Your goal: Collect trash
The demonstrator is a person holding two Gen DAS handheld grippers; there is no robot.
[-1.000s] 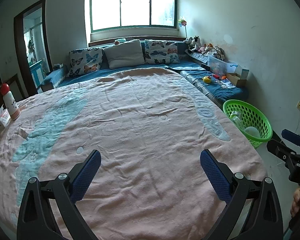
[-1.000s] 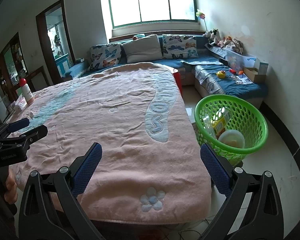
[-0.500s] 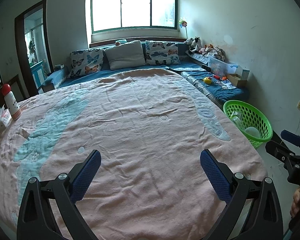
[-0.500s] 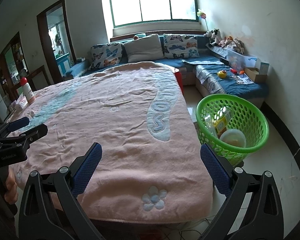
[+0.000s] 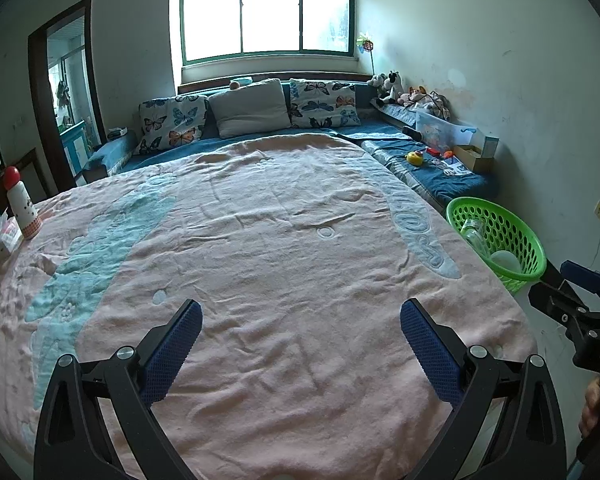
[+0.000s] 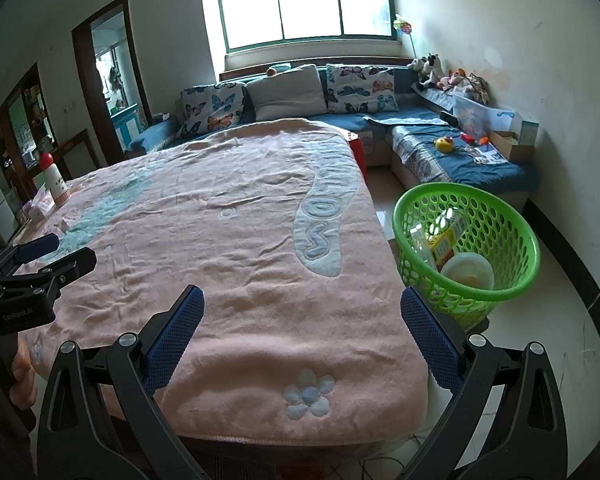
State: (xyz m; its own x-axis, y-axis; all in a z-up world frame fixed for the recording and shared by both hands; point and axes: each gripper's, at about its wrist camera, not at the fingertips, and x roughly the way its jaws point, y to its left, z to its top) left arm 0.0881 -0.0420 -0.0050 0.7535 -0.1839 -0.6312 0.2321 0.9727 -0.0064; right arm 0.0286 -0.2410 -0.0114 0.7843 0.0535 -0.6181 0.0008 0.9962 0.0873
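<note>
The round green perforated plastic basket is the collecting point. It stands upright on the pale tiled floor, mouth up, just beside the right-hand edge of the bed and in front of the blue-covered bench. Being round, it has no long axis across the floor; its only axis runs vertically through the open mouth, so anything can be dropped in from above on any side. Inside lie a yellow printed carton, a clear plastic wrapper and a pale round lidded tub, the carton leaning with its long side slanting up toward the far rim.

The pink towelling blanket over the bed shows no loose litter on its open middle. The likely remaining pieces sit at its far left edge: a white bottle with a red round cap, upright with its long axis vertical, and small packets touching its base.

Both tools are empty. The left gripper hangs over the near blanket with its blue-padded jaws spread wide, and the right gripper is spread just as wide over the bed's corner.

The step in hand looks like a search for the next piece. Done well, the left gripper would take the bottle across its body, from the side, keeping it upright.
</note>
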